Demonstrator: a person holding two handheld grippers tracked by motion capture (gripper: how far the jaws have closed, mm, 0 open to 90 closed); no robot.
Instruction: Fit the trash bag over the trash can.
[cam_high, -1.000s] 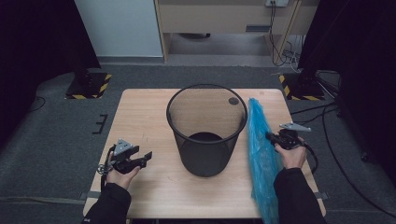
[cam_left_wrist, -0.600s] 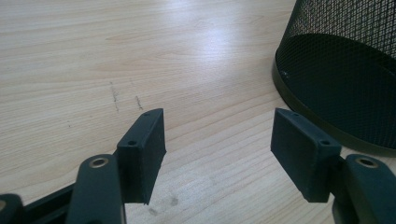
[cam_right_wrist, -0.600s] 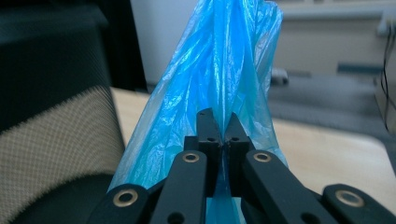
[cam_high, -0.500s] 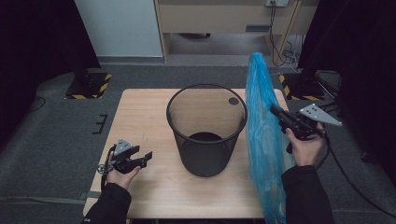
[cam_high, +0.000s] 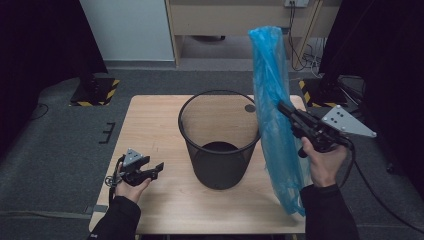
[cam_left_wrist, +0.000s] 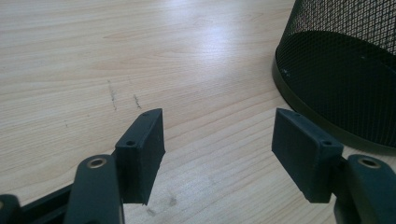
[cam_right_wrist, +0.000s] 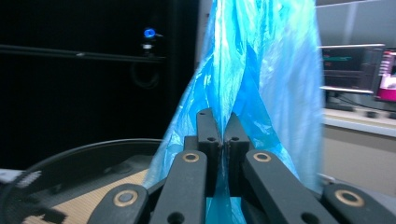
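A black mesh waste bin stands upright in the middle of the wooden table. To its right my right gripper is shut on a long blue plastic bag, held up high so it hangs down past the table's front right corner. In the right gripper view the bag is pinched between the closed jaws, with the bin's rim below left. My left gripper rests low at the front left, open and holding nothing. In the left gripper view its fingers stand wide apart over bare wood, the bin at right.
A small dark round mark lies on the table behind the bin. Cables and black stands with striped bases sit on the grey floor around the table. A lit monitor shows beyond the bag.
My right gripper has lifted the blue bag from lying along the table's right edge to standing tall beside the bin. The left gripper has stayed put.
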